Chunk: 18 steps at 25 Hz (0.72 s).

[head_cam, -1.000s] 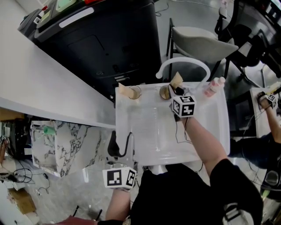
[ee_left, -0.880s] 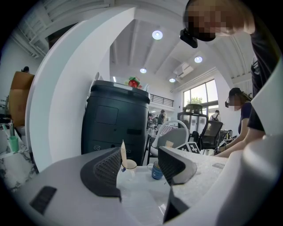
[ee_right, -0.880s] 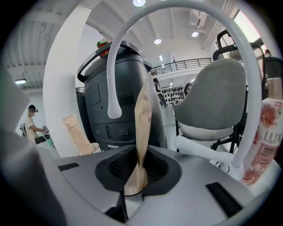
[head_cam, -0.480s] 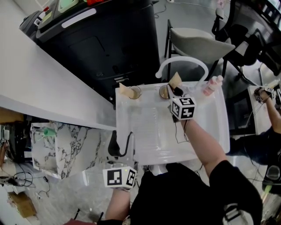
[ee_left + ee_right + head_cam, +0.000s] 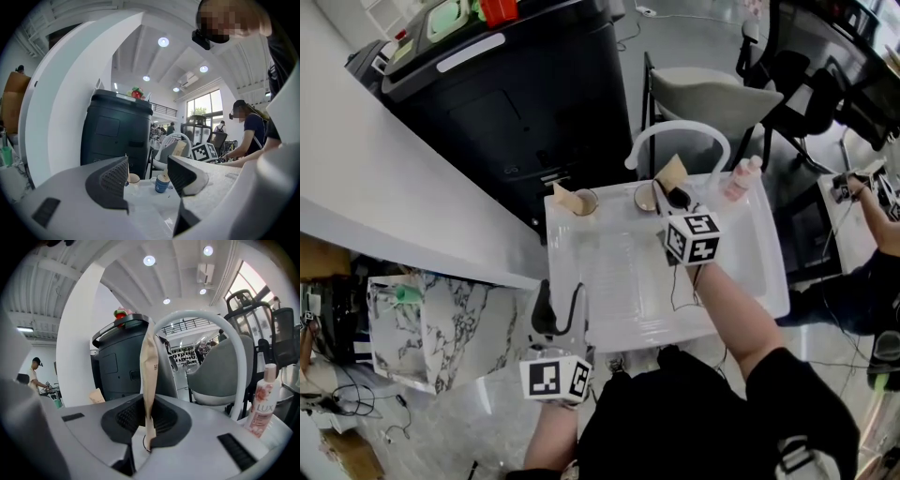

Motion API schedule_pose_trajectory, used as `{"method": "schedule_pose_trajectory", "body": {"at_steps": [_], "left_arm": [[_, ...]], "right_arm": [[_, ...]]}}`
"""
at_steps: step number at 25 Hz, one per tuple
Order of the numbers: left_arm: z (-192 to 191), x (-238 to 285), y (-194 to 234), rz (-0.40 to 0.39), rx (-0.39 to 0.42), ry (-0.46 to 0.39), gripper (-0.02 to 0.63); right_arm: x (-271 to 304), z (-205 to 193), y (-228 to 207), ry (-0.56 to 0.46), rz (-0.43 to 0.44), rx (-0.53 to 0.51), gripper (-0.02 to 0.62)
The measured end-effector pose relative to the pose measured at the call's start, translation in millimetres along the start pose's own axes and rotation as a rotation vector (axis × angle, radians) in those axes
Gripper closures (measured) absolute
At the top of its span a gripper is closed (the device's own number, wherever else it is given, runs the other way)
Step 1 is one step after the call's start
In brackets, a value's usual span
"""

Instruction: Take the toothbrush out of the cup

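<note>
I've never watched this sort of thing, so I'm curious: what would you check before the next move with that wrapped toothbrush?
1. Grip: the right hand-held gripper is shut on the paper-wrapped toothbrush. Ok.
2. Toothbrush's lower end clear of the cup: cannot tell, as the gripper hides it.
3. Cup standing upright: ok.
4. Left hand-held gripper out of the way: ok. It is open, empty and back at the tray's near side.
5. Pink bottle apart from the toothbrush: ok.
6. Other cup undisturbed, with its own wrapped brush in it: ok.
</note>
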State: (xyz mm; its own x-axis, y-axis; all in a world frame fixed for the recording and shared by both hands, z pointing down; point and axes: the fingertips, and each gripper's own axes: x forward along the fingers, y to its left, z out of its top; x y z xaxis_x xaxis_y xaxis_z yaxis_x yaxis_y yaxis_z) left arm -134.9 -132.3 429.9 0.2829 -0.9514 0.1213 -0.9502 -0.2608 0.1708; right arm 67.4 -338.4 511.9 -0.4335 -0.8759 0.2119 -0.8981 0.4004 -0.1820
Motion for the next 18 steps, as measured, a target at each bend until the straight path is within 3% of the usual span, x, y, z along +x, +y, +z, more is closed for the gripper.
{"method": "schedule_pose_trajectory", "body": {"at_steps": [7, 18], "left_arm": [[11, -9, -10, -0.061, 0.011, -0.022, 0.357], [30, -18, -25, -0.151, 0.018, -0.066, 0.357]], "right_arm": [[-49, 46, 30, -0.109, 0.033, -0.025, 0.566], [-147, 98, 103, -0.235, 0.078, -0.169, 0.566]]}}
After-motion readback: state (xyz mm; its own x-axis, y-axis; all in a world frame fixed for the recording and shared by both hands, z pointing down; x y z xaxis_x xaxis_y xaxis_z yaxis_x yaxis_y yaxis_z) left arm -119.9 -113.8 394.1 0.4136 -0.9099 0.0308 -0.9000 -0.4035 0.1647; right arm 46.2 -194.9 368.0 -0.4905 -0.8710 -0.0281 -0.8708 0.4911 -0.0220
